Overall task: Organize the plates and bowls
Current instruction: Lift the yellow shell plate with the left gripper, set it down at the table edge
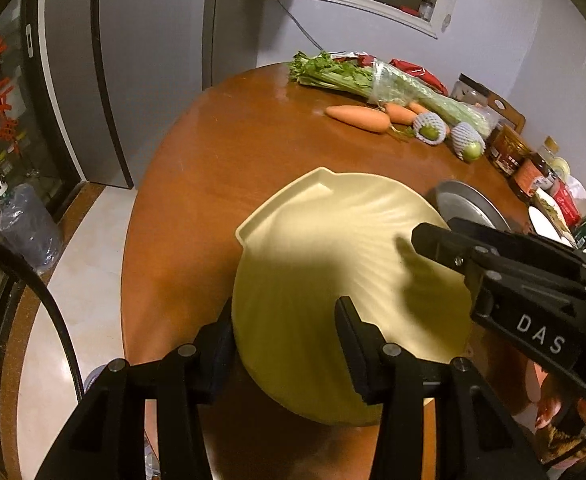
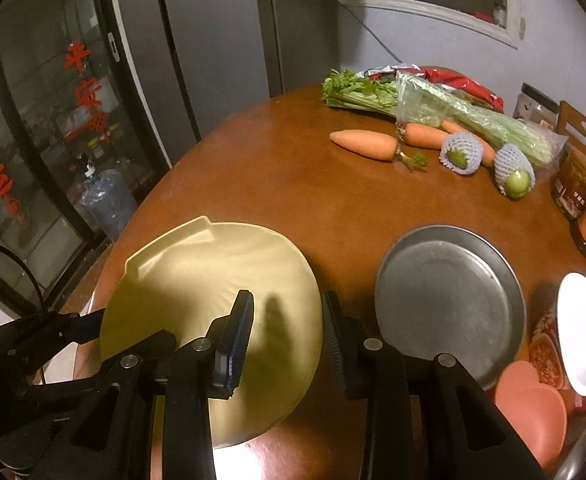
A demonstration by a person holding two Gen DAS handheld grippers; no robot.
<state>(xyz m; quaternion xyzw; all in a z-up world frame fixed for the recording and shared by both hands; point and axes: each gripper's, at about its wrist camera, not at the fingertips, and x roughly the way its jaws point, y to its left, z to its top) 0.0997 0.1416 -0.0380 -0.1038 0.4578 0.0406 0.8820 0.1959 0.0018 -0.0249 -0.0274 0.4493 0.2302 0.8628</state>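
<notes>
You have the yellow plate [image 1: 333, 264] off the surface [image 1: 221, 168], carried between 2 claws: your left claw [image 1: 285, 344] pinches its near rim, your right claw [image 2: 287, 336] straddles the right edge, jaws narrow, though firm pad contact there is hard to confirm. If the right side is loose, the plate could pivot on the left grip and drop. The metal plate [image 2: 449, 300] lies just right; swing wide and you may clip it or the pink bowls [image 2: 533, 400].
</notes>
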